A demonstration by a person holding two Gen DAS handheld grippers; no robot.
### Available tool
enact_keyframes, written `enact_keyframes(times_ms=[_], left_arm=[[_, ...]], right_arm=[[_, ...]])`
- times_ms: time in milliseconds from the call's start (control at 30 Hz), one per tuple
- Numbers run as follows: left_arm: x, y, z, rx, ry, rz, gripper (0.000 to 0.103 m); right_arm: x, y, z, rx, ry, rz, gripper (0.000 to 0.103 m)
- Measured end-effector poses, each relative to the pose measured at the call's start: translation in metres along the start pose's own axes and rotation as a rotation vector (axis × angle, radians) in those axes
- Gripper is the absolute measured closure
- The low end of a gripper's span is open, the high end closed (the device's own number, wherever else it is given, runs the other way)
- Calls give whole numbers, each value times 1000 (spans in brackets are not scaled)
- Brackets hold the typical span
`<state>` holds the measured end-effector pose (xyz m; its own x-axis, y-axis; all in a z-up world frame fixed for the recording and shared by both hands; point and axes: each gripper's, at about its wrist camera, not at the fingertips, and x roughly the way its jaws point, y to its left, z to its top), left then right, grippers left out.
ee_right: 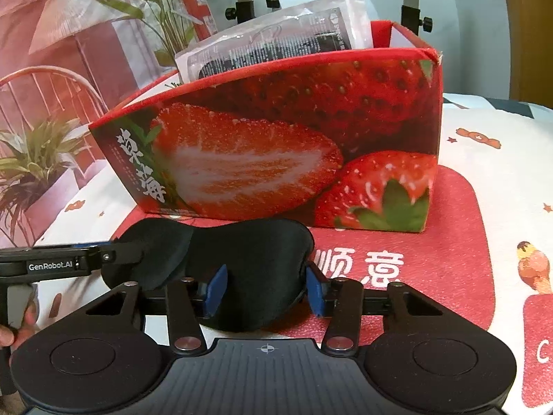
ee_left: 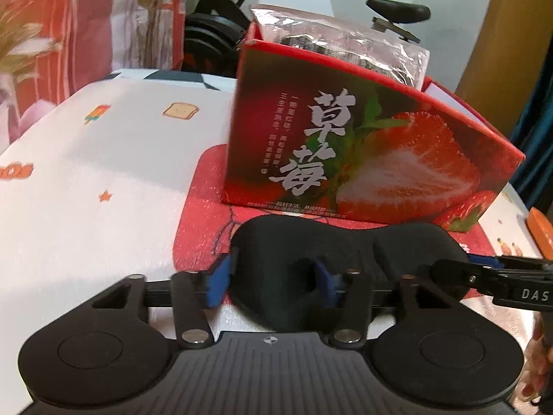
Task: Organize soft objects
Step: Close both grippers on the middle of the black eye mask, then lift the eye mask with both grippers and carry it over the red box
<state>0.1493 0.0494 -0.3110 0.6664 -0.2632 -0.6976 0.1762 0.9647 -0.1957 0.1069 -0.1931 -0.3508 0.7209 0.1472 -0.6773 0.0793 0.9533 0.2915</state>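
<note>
**A:** Where does the black eye mask (ee_left: 331, 256) lie?

**B:** On the red mat (ee_right: 432, 242), just in front of the strawberry box (ee_right: 276, 145), its two halves spanned by both grippers.

**A:** And the left gripper (ee_left: 273, 275)?

**B:** Its blue fingers (ee_left: 219, 278) stand on either side of the mask's left half; one sits in the nose notch. Both touch the fabric, so it grasps the mask.

**A:** The right gripper (ee_right: 266, 288)?

**B:** The other half fills the gap between its fingers (ee_right: 217, 285), which clamp its edges. In the left view it enters from the side, tips at the mask's far end.

**A:** What is in the box?

**B:** A clear plastic packet (ee_right: 276, 41), standing above the rim.
</note>
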Motion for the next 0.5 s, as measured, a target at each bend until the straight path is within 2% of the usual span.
enact_keyframes(times_ms=[133,500], left_arm=[[-6,1,-5,-14,4,5,60],[-27,-11,-19,13,-35,59,68]], right_arm=[[-4,0,-3,-5,-18,-1,67],[-15,7,-8,-51,-35,35,72]])
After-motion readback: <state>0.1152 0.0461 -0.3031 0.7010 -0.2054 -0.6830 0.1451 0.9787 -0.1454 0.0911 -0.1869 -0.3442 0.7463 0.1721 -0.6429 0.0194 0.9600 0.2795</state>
